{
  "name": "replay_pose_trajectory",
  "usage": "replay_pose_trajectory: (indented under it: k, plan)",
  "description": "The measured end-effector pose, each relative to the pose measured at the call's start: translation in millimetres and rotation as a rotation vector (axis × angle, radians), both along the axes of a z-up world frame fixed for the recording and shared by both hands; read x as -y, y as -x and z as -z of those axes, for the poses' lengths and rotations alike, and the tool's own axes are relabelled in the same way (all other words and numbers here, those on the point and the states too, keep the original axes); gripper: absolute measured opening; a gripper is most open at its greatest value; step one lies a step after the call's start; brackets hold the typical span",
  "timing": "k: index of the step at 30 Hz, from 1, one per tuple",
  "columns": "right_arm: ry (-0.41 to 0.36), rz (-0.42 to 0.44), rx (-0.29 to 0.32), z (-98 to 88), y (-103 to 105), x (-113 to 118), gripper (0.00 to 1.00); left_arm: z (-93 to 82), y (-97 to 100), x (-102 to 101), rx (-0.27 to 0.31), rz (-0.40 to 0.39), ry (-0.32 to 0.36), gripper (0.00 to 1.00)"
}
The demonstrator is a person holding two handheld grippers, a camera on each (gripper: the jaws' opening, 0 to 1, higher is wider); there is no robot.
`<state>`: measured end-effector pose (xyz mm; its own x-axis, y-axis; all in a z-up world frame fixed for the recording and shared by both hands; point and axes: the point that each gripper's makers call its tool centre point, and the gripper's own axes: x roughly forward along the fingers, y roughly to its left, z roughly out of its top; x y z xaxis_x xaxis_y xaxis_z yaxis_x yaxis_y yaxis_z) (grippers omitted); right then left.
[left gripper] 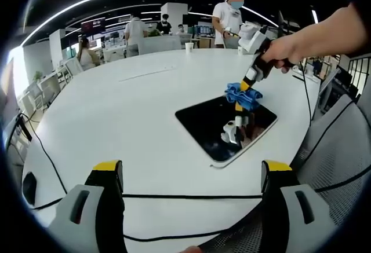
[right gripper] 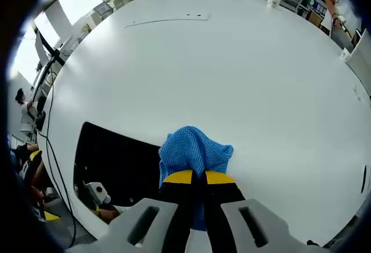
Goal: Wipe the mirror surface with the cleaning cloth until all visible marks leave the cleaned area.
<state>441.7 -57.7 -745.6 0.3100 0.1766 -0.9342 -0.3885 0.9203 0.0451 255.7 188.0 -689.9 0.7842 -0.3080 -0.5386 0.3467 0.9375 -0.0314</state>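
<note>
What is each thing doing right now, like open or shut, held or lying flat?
left gripper: open, holding nothing, above the table.
right gripper: shut on the blue cloth.
blue cloth: bunched up, at the mirror's edge.
mirror: lying flat on the table, dark and reflecting.
white table: cables trailing along its near edge.

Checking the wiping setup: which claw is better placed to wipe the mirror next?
Right. The right claw is shut on the blue cloth at the mirror edge; the left claw is open, short of it.

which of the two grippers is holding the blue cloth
The right gripper: its jaws are shut on the blue cloth at the mirror's far edge. The left gripper is open, holding nothing, above the white table.
</note>
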Motion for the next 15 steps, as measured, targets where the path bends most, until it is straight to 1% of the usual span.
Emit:
replay_pose_trajectory:
  k: [3,5,8,15]
  plan:
    - [-0.001,-0.001,0.005,-1.3,-1.5,-1.4,0.0,0.1,0.2,0.4,-0.004,-0.004,0.012,0.99]
    - [0.0,-0.006,0.011,-1.1,-4.8,-2.7,0.0,-1.9,-0.7,0.6,0.007,-0.007,0.019,0.99]
    - [0.003,-0.007,0.015,-0.9,-8.2,-4.7,0.0,-3.2,-0.6,0.2,0.009,-0.011,0.019,0.99]
    - [0.0,-0.004,0.01,-2.0,-7.7,-5.1,0.0,-3.7,-0.1,0.1,0.008,-0.011,0.015,0.99]
